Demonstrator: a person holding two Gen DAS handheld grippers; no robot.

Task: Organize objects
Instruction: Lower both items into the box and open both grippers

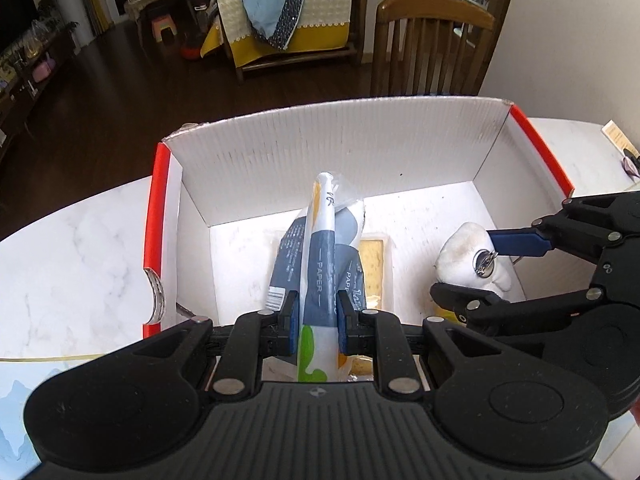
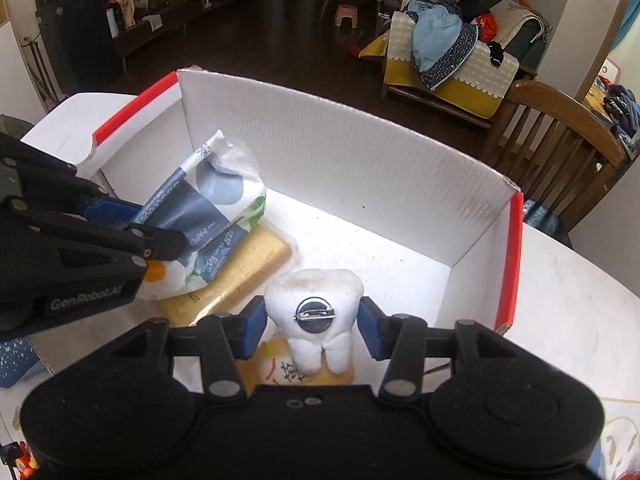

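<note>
A white cardboard box with red rims (image 1: 328, 148) (image 2: 344, 160) stands on a marble table. My left gripper (image 1: 318, 320) is shut on a tissue paper pack (image 1: 320, 264) and holds it inside the box above a yellow biscuit pack (image 1: 374, 268). The tissue pack (image 2: 216, 216) and the biscuit pack (image 2: 244, 272) also show in the right wrist view. My right gripper (image 2: 314, 322) is shut on a white tooth-shaped plush (image 2: 316, 312) with a metal pin clasp, inside the box at its right side. The plush (image 1: 468, 256) also shows in the left wrist view.
A small cartoon-print item (image 2: 288, 372) lies under the plush. A wooden chair (image 1: 432, 48) stands behind the table. A blue printed item (image 1: 16, 408) lies at the table's near left. A sofa with clothes (image 1: 280, 12) is farther back.
</note>
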